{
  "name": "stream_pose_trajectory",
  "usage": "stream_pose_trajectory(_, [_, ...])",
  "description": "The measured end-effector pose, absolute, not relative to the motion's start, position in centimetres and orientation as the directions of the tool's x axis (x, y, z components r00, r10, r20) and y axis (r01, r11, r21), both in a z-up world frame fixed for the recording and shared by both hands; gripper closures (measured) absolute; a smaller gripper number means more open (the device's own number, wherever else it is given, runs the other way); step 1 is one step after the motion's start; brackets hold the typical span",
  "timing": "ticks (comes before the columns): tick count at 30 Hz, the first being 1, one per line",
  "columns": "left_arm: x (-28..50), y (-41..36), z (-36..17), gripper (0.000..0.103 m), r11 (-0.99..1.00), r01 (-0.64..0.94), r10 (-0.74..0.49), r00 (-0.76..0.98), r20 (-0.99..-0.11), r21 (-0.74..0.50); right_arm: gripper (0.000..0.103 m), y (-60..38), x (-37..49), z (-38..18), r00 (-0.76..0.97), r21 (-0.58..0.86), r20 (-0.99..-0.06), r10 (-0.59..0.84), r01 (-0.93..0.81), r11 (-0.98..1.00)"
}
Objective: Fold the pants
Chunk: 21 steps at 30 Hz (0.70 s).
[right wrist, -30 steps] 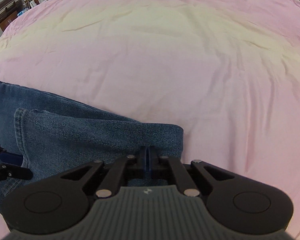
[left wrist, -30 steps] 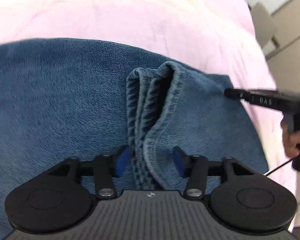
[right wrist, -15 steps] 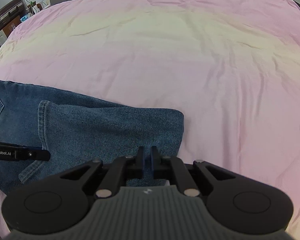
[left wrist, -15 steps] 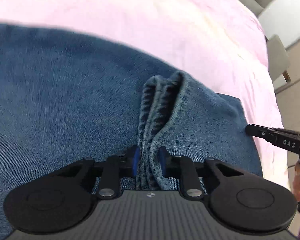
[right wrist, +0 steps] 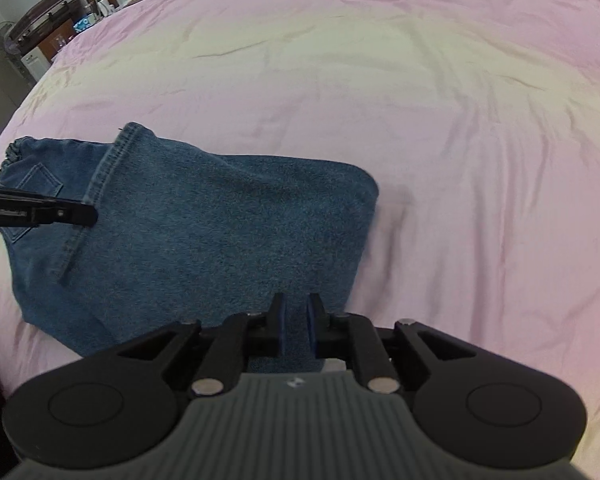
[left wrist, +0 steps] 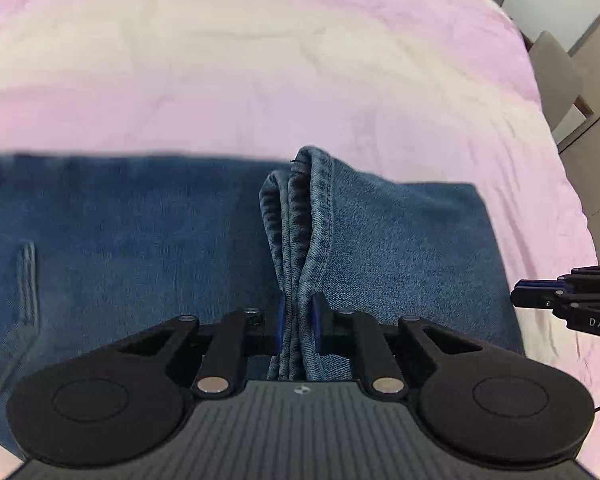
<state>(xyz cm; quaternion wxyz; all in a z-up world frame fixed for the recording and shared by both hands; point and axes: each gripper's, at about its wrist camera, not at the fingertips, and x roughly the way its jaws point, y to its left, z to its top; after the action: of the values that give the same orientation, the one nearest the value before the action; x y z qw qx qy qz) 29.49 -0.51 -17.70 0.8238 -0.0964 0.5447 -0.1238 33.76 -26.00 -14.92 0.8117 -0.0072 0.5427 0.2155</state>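
Where L gripper bites: jaws just been closing, now clenched on bunched hem of pants.
R gripper: jaws just been opening, a bit apart; denim shows btwn them, not squeezed.
Pants: folded, lying on pink sheet, hem end lifted.
R gripper spot: over pants' near edge.
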Motion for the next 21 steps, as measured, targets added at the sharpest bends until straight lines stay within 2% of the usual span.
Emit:
stream_pose_trajectory(5, [31.1, -0.4, -20.4, 0.086, 0.953, 0.066, -0.301, 0.351, -0.887, -0.297, 0.100, -24.3, 34.6, -18.5, 0.248, 0.149, -0.933, 0.259, -0.387, 0.910])
stream_pose_trajectory(9, [32.1, -2.0, -20.7, 0.084, 0.964, 0.087, -0.267, 0.344, -0.900, -0.252, 0.101, -24.1, 35.3, -20.8, 0.231, 0.145, -0.942, 0.243, -0.374, 0.916])
stream_pose_trajectory(14, [32.5, -1.7, -18.4, 0.083, 0.958, 0.128, -0.285, 0.325, -0.902, -0.257, 0.101, -24.8, 35.9, -18.0, 0.229, 0.175, -0.935, 0.269, -0.362, 0.916])
stream_pose_trajectory(21, [33.9, -2.0, -14.3, 0.083, 0.933, 0.185, -0.360, 0.423, -0.832, -0.310, 0.096, -26.9, 38.6, -15.1, 0.397, 0.097, -0.892, 0.218, -0.302, 0.948])
